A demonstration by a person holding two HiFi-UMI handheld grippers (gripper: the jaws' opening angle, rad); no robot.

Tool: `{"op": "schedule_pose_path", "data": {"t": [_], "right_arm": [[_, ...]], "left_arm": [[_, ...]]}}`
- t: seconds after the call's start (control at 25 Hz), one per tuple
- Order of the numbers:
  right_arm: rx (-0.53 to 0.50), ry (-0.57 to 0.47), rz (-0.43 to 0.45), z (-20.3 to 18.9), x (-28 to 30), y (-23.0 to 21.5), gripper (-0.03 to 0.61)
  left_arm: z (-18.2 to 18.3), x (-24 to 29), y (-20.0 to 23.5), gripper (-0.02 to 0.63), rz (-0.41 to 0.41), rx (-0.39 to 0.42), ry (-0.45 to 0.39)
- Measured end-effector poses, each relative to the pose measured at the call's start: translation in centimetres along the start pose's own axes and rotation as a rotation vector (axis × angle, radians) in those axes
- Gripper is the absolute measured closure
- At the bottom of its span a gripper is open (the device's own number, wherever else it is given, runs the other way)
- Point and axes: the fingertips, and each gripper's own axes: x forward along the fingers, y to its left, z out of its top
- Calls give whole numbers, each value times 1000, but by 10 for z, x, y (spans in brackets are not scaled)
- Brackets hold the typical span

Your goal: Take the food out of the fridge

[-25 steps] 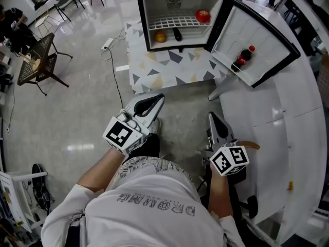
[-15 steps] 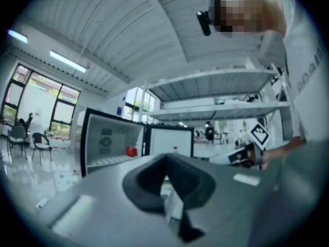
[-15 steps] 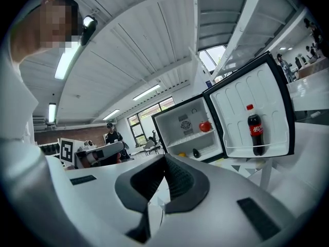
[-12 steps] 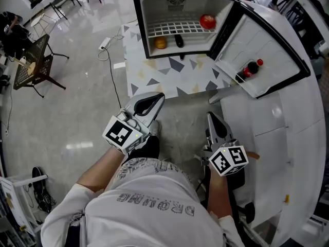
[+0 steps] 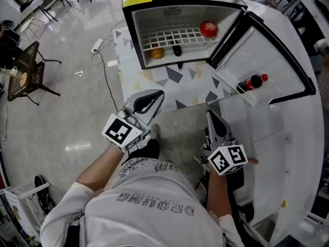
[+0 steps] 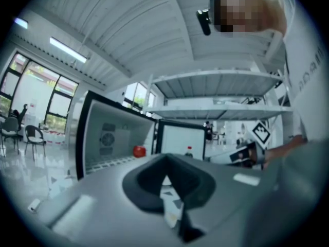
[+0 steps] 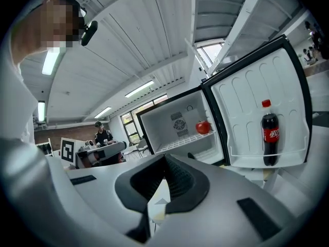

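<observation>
Nothing has come out yet. The fridge stands wide open on the patterned surface, its door swung out to the right, and everything is in its place inside. A red fruit sits at the right end of the wire shelf. Below it, on the fridge floor, lie an orange and, just beside it, a small dark thing I cannot identify. A cola bottle stands in the door rack.

The person stands well back from it all. The left tongs are closed with nothing between them, and the right tongs are closed and empty too, both pointed roughly at the fridge. By my reckoning the whole job is ahead: close the gap, open the tongs, lift each item out in turn.
</observation>
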Motion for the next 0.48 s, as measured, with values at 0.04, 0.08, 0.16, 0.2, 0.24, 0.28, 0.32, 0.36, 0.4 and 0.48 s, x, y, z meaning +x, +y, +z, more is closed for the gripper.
{"op": "schedule_pose_path", "data": {"t": [0.04, 0.08, 0.16, 0.2, 0.24, 0.28, 0.32, 0.36, 0.4, 0.48], "right_arm": [[1, -1, -10, 2, 7, -3, 581], [3, -3, -19, 5, 14, -7, 581], [6, -6, -35, 11, 29, -13, 581], [7, -8, -42, 14, 35, -16, 580], [7, -10, -48, 17, 42, -18, 581], [6, -11, -52, 20, 49, -19, 581], [6, -12, -56, 22, 55, -20, 581], [6, -12, -59, 24, 61, -21, 581], [6, -12, -62, 26, 67, -21, 581], [5, -12, -69, 29, 77, -22, 581]], "left_arm": [[0, 5, 7, 606, -6, 0, 1], [1, 10, 15, 606, -10, -1, 2], [2, 19, 29, 606, -15, -5, 6], [2, 24, 37, 606, -16, -6, 14], [2, 28, 43, 606, -18, -6, 22], [2, 32, 49, 606, -25, -3, 24], [3, 36, 53, 606, -37, 3, 21], [3, 40, 57, 606, -51, 9, 18], [4, 43, 60, 606, -63, 12, 15], [6, 50, 67, 606, -82, 14, 11]]}}
